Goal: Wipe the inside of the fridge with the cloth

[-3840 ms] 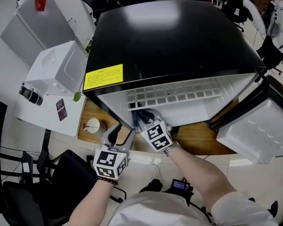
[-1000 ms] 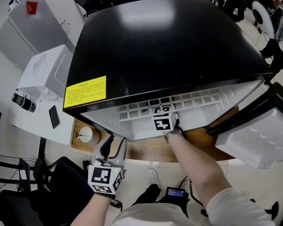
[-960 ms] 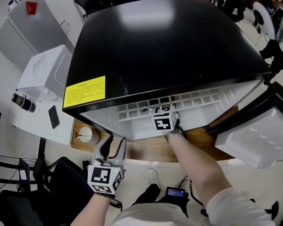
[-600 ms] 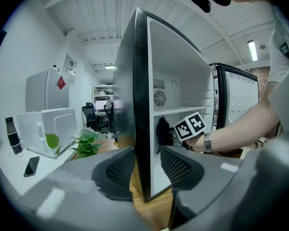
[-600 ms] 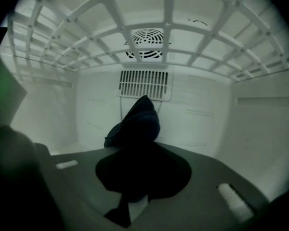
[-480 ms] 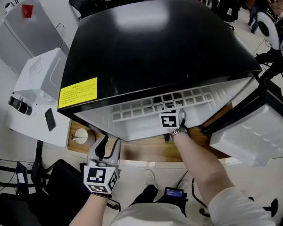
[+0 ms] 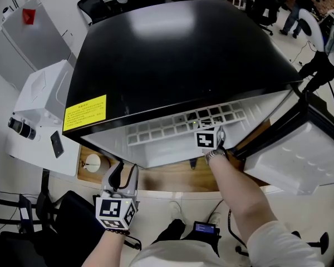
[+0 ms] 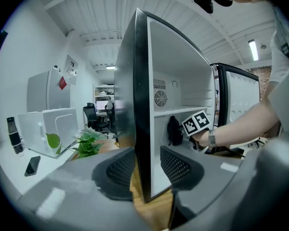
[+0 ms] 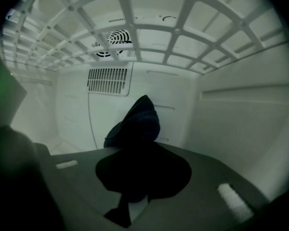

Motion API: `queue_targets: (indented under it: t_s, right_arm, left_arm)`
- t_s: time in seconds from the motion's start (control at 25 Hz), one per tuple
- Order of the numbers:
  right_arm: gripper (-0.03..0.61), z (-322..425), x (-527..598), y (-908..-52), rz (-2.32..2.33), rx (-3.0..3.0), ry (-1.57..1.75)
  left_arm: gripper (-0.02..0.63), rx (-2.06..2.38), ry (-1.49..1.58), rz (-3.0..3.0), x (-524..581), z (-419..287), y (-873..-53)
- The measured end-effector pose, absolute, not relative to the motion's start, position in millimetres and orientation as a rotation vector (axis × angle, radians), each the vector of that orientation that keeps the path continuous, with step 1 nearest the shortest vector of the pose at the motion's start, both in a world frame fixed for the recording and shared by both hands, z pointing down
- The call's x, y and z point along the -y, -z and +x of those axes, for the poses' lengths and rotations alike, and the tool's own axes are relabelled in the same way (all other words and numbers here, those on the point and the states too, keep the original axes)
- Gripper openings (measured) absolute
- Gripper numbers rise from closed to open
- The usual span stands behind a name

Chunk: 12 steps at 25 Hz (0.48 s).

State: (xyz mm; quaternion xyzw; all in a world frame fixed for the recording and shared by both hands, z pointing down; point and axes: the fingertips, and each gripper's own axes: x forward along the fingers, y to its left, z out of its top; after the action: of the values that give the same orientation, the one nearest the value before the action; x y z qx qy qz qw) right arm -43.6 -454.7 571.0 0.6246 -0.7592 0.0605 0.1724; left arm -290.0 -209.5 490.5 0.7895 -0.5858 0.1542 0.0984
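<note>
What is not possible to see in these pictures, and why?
- Head view: the fridge hides the cloth and the tips of the right hand-held gripper.
- Head view: the yellow label's print is too small.
- Right gripper view: its own body hides whether the cloth touches the fridge.

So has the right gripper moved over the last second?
Yes. In the head view, the right gripper has slid right along the shelf, farther from the yellow label.
</note>
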Motion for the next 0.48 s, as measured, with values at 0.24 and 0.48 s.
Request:
queue_targets:
  t_s: [0.24,0.48]
  right_arm:
    - [0.051,-25,457,-571,1.829,2.097,-0.188]
    - [0.051,-19,459,-579,1.854,2.073,-0.238]
  left_arm:
    - [0.158,1.737,-0.455,2.333,210,-290,-491]
    - [0.156,1.738,-0.454,2.333,210,-290,-490]
